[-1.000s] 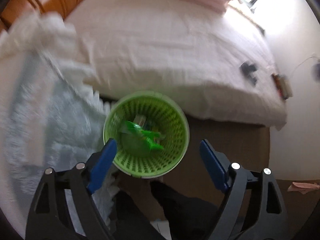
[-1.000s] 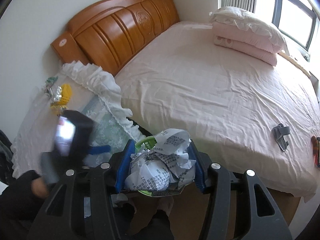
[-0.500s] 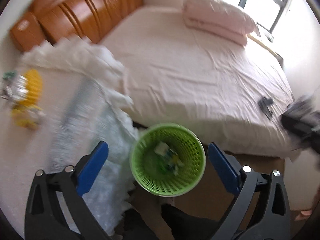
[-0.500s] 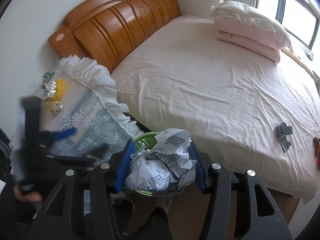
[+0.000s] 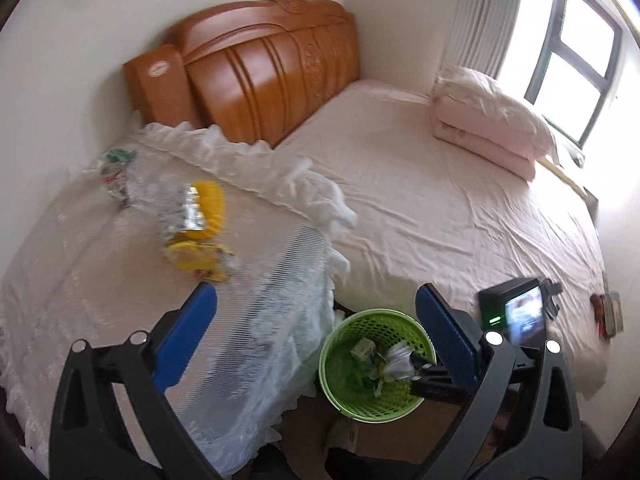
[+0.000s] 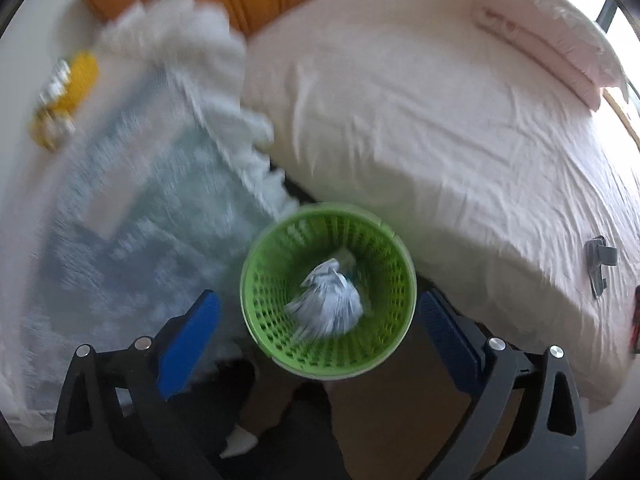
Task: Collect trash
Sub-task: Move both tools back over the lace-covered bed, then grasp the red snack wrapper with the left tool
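The green basket [image 6: 326,298] stands on the floor in a narrow gap, with the bed [image 6: 460,128] edge at its upper right and the lace-draped counter [image 5: 100,280] at its left; the cloth's frill hangs just beside the rim. In the right wrist view the right claw [image 6: 316,340] hangs over the basket, its jaws having just sprung wide, nothing between them. The crumpled paper ball [image 6: 330,304] lies inside the basket, smeared by blur. In the left wrist view the left claw [image 5: 316,320] gapes wide and empty at lower centre. Yellow wrappers [image 5: 198,232] and foil scraps lie on the counter at left, blurred. Other scraps sit under the paper in the basket, too small to name. The frame bottom cuts off the person's dark legs.
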`<action>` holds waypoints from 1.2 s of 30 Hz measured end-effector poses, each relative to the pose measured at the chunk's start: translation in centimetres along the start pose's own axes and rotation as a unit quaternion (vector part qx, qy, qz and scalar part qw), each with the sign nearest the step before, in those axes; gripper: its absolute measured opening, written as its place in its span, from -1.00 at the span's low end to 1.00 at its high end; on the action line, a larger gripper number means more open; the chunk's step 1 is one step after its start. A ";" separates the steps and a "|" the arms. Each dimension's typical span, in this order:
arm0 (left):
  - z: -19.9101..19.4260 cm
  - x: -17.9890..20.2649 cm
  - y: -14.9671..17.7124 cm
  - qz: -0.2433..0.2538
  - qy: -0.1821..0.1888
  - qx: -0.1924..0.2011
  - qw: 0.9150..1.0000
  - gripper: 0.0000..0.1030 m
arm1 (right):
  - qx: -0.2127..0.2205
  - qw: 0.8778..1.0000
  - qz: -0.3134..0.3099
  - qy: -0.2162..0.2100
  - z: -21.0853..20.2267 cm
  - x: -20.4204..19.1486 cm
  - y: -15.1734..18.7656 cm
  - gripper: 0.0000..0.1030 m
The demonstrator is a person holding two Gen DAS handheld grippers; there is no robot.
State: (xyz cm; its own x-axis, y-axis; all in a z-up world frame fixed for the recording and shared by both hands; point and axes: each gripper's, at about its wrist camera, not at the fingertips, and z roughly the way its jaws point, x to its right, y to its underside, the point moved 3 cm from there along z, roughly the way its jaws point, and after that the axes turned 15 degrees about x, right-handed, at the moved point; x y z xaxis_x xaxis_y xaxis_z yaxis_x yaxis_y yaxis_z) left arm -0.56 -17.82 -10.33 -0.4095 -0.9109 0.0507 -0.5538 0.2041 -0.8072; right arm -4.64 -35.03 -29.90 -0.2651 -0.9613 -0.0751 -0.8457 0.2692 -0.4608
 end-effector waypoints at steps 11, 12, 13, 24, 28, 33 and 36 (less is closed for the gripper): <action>-1.3 -4.7 -1.4 -0.025 -0.017 0.018 0.999 0.85 | 0.123 0.992 0.016 -0.028 -8.8 -3.1 -6.4 0.95; -1.4 -4.9 -1.4 -0.027 -0.017 0.020 0.999 0.85 | 0.133 0.990 0.015 -0.032 -9.6 -3.5 -7.1 0.95; -1.5 -5.3 -1.5 -0.030 -0.019 0.021 0.999 0.85 | 0.143 0.989 0.012 -0.035 -10.4 -4.0 -7.8 0.95; -2.1 -11.1 -1.8 -0.073 -0.057 0.027 0.995 0.85 | 0.177 0.980 -0.047 -0.079 -13.5 -10.8 -11.1 0.95; -1.9 -13.8 -1.4 -0.092 -0.082 0.022 0.992 0.85 | 0.169 0.980 -0.063 -0.085 -13.0 -12.8 -11.3 0.95; -0.6 -17.5 -0.7 -0.115 -0.110 0.007 0.987 0.85 | 0.158 0.980 -0.071 -0.095 -12.2 -14.9 -11.6 0.95; 0.6 -19.8 -0.5 -0.131 -0.121 0.000 0.984 0.85 | 0.152 0.981 -0.073 -0.100 -11.8 -16.1 -11.8 0.95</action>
State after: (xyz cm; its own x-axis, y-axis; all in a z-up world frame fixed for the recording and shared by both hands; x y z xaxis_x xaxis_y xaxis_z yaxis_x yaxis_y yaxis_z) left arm 8.30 -0.11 -11.27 -0.0682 -0.9909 0.1158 -0.6182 -0.0492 -0.7845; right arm 4.20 -22.07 -12.84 -0.0296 -0.9886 -0.1477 -0.6830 0.1279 -0.7192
